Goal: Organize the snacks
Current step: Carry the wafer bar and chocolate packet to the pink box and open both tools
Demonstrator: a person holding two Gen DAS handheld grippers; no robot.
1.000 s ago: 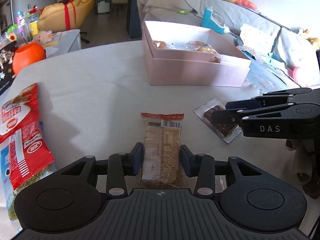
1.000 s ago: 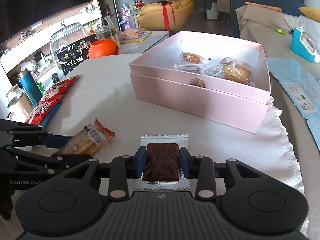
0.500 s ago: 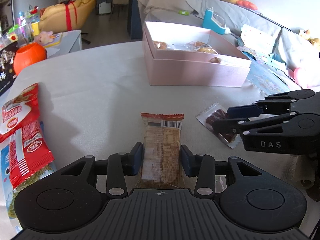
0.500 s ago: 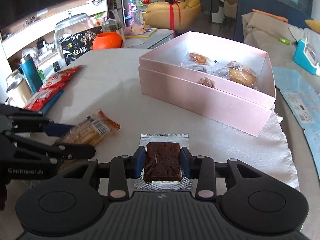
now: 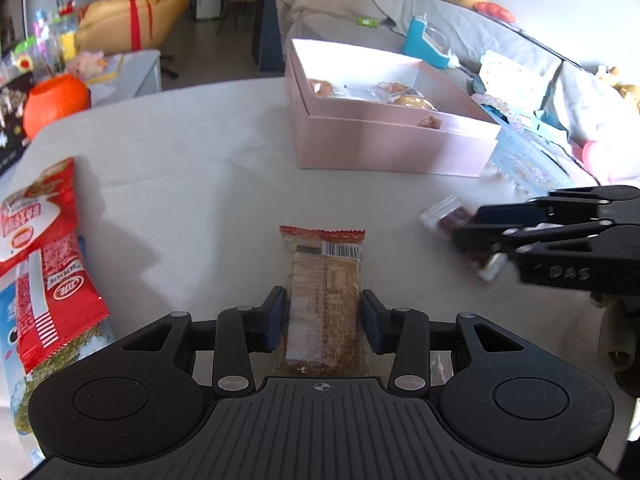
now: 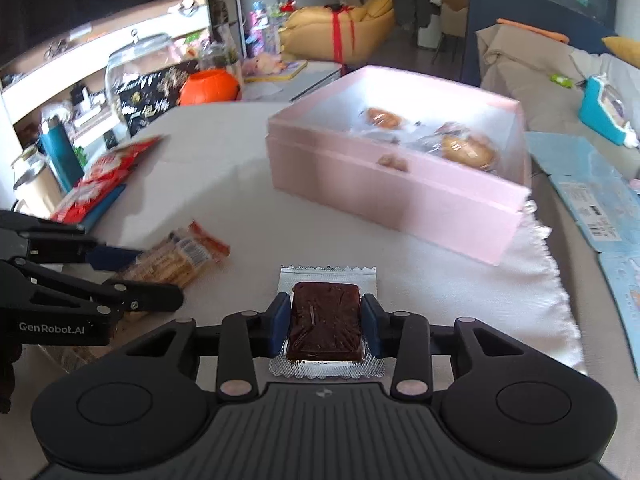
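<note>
With pink box [image 6: 400, 196] ahead of both, I see right gripper [image 6: 324, 322] nearer, clamping brown bar [image 6: 325, 320]; left gripper [image 5: 323, 320] clamping cracker pack [image 5: 322, 280] lengthwise.

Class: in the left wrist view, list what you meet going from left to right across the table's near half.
Red snack bags → wafer packet held in the left tool → dark snack packet held in the right tool.

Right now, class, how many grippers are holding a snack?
2. The left gripper grips the biscuit pack; the right gripper grips the brown bar. Both are near the table's front.
</note>
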